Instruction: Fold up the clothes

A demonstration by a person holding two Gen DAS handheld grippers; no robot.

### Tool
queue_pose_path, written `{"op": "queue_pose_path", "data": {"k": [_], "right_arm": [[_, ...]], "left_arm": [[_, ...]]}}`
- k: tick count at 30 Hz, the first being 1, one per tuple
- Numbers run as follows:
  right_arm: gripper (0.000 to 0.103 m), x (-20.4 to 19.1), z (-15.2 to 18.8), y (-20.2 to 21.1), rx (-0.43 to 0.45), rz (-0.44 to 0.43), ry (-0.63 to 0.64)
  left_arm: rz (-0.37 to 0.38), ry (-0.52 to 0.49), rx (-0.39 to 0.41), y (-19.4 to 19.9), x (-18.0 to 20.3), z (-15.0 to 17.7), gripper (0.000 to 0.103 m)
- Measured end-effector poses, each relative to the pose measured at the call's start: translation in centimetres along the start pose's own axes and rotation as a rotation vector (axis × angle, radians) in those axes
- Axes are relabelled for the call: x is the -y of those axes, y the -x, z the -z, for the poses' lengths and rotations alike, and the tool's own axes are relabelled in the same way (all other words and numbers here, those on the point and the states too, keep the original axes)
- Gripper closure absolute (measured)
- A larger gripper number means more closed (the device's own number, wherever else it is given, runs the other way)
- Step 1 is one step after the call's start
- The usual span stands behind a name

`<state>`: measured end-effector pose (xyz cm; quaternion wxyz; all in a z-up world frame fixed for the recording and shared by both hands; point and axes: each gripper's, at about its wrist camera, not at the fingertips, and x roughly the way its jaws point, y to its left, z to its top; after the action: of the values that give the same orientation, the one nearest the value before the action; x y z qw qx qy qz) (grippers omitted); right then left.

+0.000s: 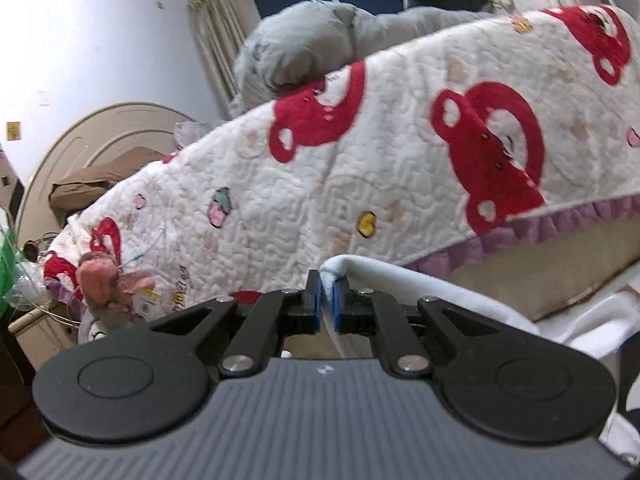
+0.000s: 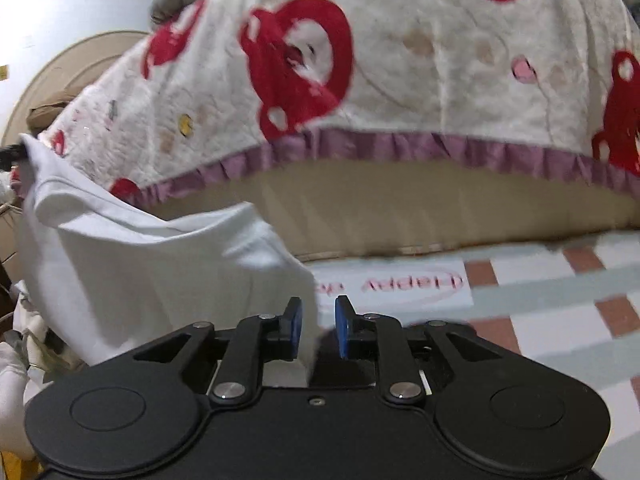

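Observation:
A white garment point(image 1: 404, 280) hangs in front of the bed, and my left gripper point(image 1: 327, 300) is shut on its rolled edge, the blue pads pinching the cloth. In the right wrist view the same white garment point(image 2: 160, 272) stretches from the upper left, where a dark object at the frame edge holds its corner, down to my right gripper point(image 2: 319, 320). The right jaws stand a little apart. The cloth's lower edge lies between them beside the left pad point(image 2: 296, 320), and a gap shows before the right pad.
The bed carries a white blanket with red bears point(image 1: 360, 160) and a purple frill point(image 2: 400, 144). A grey pillow point(image 1: 300, 48) and a brown pillow point(image 1: 100, 176) lie on it by the headboard point(image 1: 100, 128). A pink plush toy point(image 1: 108, 280) sits at its corner. Checked floor mat point(image 2: 560, 300) below.

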<state>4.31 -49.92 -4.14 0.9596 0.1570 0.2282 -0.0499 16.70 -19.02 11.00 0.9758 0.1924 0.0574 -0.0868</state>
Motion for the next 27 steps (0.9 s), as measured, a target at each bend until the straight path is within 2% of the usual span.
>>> {"op": "queue_pose_path", "data": {"k": [1,3,7,9,13,22,27], "right_arm": [[0.079,0.4,0.2,-0.2,-0.013,-0.007,-0.017],[0.068,1.0,0.5,-0.9,-0.044,-0.020,-0.041],[0.061,1.0,1.2,-2.3,-0.105,-0.046,-0.046],[0.054,0.6,1.6,-3.3,-0.154,-0.068,-0.033],[0.050,-0.2,3.0,-5.6,-0.243,-0.079,-0.001],[0.047,-0.4,6.3,-10.3,-0.437,-0.104,-0.052],[0.046,-2.1,6.7,-10.3,-0.454,-0.110,0.030]], "left_arm": [[-0.005,-0.002,0.006,0.0,-0.1,0.0,0.097],[0.011,-0.005,-0.007,-0.1,-0.1,0.1,0.097],[0.044,-0.029,-0.030,-0.4,0.2,1.0,0.097],[0.052,-0.050,-0.034,-0.4,0.4,1.4,0.097],[0.073,-0.062,-0.055,-0.8,0.4,2.1,0.097],[0.106,-0.060,-0.110,-2.4,0.0,3.9,0.097],[0.132,-0.058,-0.145,-3.1,0.1,5.0,0.097]]}}
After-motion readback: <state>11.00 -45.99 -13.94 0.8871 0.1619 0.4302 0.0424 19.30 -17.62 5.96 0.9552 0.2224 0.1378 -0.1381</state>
